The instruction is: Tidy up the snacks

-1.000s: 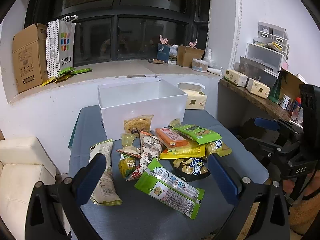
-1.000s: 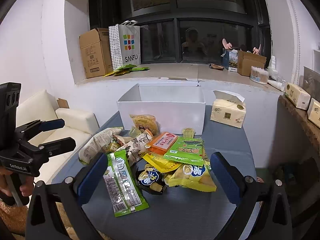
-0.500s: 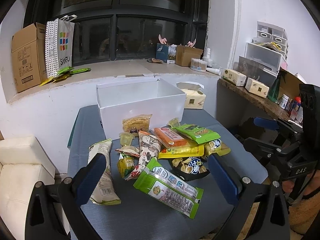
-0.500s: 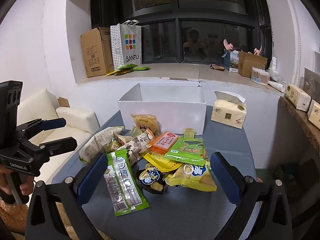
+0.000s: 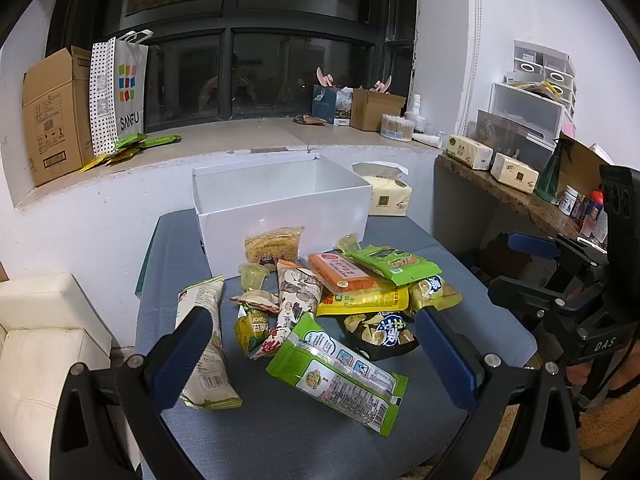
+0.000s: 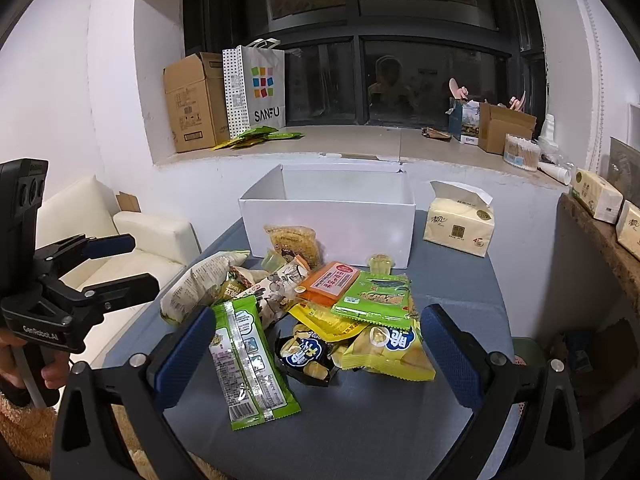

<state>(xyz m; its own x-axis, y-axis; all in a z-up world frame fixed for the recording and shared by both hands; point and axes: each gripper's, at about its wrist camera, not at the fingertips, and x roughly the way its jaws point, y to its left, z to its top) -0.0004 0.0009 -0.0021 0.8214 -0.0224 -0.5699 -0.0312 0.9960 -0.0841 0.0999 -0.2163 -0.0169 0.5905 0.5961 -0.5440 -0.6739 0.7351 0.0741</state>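
Left gripper [image 5: 312, 354]: jaws spread wide, nothing in them, hovering over the near table edge.
Right gripper [image 6: 316, 354]: same deal, wide open and empty.
Snack pile [image 5: 320, 300]: heaped on the grey table [image 5: 280, 440] just ahead of both grippers, long green packet [image 5: 336, 376] nearest the fingers.
White box [image 5: 280, 204]: straight beyond the pile, looks empty as far as I can see in.
What changed: barely anything over the last second, views drifted a hair and the pile hasn't budged, so I'd say sorting hasn't really kicked off.
Hard to tell: box floor is hidden by its front wall; bottom packets are buried, labels mostly unreadable.
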